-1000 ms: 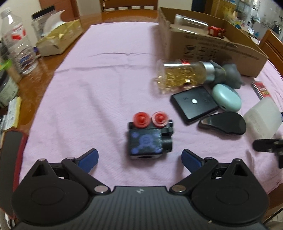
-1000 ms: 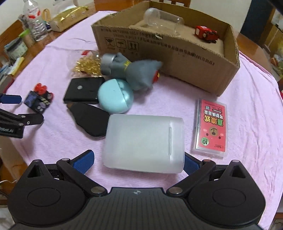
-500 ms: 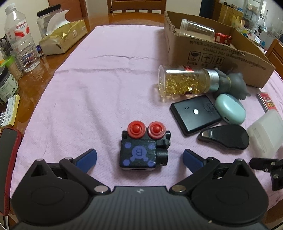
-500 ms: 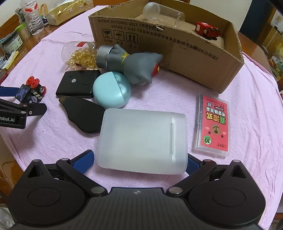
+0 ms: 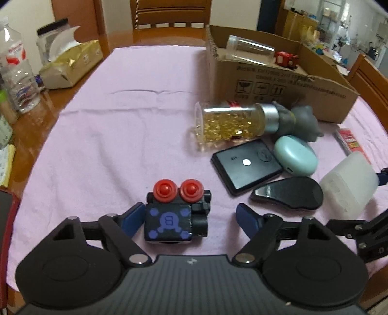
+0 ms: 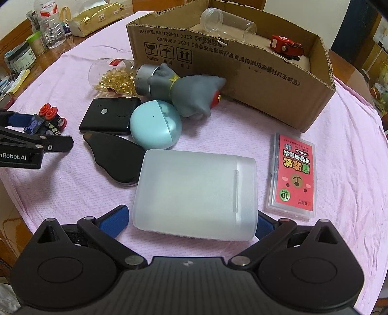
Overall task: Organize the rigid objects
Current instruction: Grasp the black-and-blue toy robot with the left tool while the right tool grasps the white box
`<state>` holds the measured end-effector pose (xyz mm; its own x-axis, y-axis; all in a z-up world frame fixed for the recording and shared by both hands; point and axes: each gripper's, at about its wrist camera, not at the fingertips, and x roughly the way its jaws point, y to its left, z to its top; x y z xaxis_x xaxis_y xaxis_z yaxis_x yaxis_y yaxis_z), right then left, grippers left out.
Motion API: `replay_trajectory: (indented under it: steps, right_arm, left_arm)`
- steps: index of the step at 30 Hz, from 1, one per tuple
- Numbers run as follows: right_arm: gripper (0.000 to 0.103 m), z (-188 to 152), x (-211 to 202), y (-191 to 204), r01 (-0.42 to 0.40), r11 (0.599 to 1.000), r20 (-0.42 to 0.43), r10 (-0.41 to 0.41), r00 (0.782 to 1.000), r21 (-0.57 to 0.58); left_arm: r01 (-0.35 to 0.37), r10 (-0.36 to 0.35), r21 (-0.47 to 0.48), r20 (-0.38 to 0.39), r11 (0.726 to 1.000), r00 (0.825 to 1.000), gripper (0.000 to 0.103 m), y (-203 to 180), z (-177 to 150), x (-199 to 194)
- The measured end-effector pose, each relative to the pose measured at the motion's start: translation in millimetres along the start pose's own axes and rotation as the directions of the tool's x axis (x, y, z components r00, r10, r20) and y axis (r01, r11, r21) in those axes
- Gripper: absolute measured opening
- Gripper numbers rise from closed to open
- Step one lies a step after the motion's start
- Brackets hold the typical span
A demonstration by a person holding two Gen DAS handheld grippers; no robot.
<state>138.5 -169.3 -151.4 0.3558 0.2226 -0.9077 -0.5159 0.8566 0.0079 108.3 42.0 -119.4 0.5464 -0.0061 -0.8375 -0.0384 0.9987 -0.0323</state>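
A black toy block with two red knobs (image 5: pixel 175 213) lies on the pink cloth between the fingers of my left gripper (image 5: pixel 189 219). The left finger touches it, the right finger stands apart, so the gripper is open. The toy also shows in the right wrist view (image 6: pixel 47 121). A frosted white plastic box (image 6: pixel 196 193) lies between the open fingers of my right gripper (image 6: pixel 191 221). The cardboard box (image 6: pixel 242 70) stands behind, holding a clear jar (image 6: pixel 228 23) and a red toy car (image 6: pixel 287 47).
On the cloth lie a jar of golden capsules (image 5: pixel 230 121), a grey rubber toy (image 6: pixel 191 89), a black power bank (image 5: pixel 247 167), a teal case (image 6: pixel 156 123), a black oval object (image 5: pixel 288 193) and a red card case (image 6: pixel 293 174). Tissue pack (image 5: pixel 70 65) and bottles stand far left.
My left gripper has moved forward around the toy block, so its left finger now touches it. My right gripper has come closer to the frosted box.
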Motion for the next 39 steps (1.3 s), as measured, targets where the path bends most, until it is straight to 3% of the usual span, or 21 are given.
replay_trajectory:
  steps: [4,24,31,35,39]
  right_arm:
    - [0.103,-0.9,-0.2,0.1,0.000,1.000,0.004,0.000,1.000,0.000]
    - [0.103,20.2,3.0,0.9,0.028,1.000,-0.023,-0.028,0.999,-0.003]
    - [0.088,27.6,6.8,-0.5,0.039,0.999,-0.033,-0.039,0.999,0.016]
    - [0.087,27.8,6.0,-2.8,0.042,0.999,-0.035,-0.041,0.999,0.017]
    - [0.087,26.1,4.5,-2.2,0.044,0.999,-0.039,-0.045,0.998,-0.004]
  left_arm:
    - [-0.040,0.040,0.024,-0.007,0.999,0.999,0.080,4.8,-1.8,-0.1]
    - [-0.042,0.042,0.009,-0.044,0.999,0.998,0.068,0.1,2.3,-0.8]
    - [-0.040,0.041,0.013,-0.054,0.999,0.998,0.061,0.8,5.0,-1.2]
    - [-0.034,0.036,0.023,-0.060,0.999,0.998,0.051,3.7,8.3,-1.6]
    - [-0.016,0.020,0.046,-0.077,0.999,0.997,0.051,5.5,10.4,-1.5]
